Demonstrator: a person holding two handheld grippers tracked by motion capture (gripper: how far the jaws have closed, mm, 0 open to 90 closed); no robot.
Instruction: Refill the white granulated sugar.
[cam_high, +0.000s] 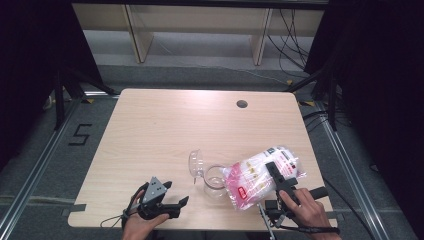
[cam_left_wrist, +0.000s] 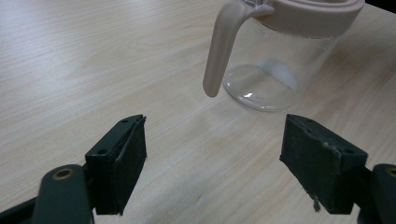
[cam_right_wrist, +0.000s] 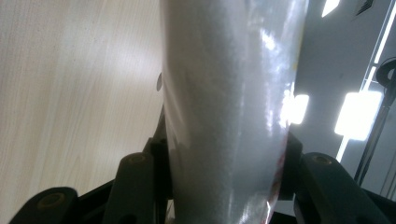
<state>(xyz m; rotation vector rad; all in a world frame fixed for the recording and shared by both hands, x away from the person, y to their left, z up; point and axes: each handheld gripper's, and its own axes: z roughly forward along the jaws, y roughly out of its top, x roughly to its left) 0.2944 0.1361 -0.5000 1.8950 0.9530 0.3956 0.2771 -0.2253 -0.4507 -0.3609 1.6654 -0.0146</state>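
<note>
A person stands at a light wooden table (cam_high: 165, 125) and holds a gripper in each hand. The job looks like pouring white grains from a bag into a jug.

The clear plastic bag of white grains with a red label (cam_high: 260, 177) is in the lower right of the high view. It leans over the clear glass jug with a pale pink rim and handle (cam_high: 216, 181), which stands in the lower middle of that view. A clear lid-like piece (cam_high: 196, 164) lies just beside the jug, up and to the left. I cannot tell if any grains are falling yet.

The right gripper (cam_high: 280, 175) pinches the bag. In the right gripper view the bag (cam_right_wrist: 229, 107) runs up the middle of the frame, and the black fingers (cam_right_wrist: 156, 158) press on it from both sides, about half way shut.

The left gripper (cam_high: 175, 205) is in the lower left of the high view, near the jug but not touching it. In the left gripper view its fingers (cam_left_wrist: 126, 154) are spread wide and hold nothing. The jug (cam_left_wrist: 275, 56) is in the upper right of that frame, with its handle (cam_left_wrist: 222, 51) hanging down toward the fingers.

I think the pouring step is just starting. Next, the bag likely needs to tip more so its mouth points into the jug. The left gripper could steady the jug by its handle so it does not slide.
</note>
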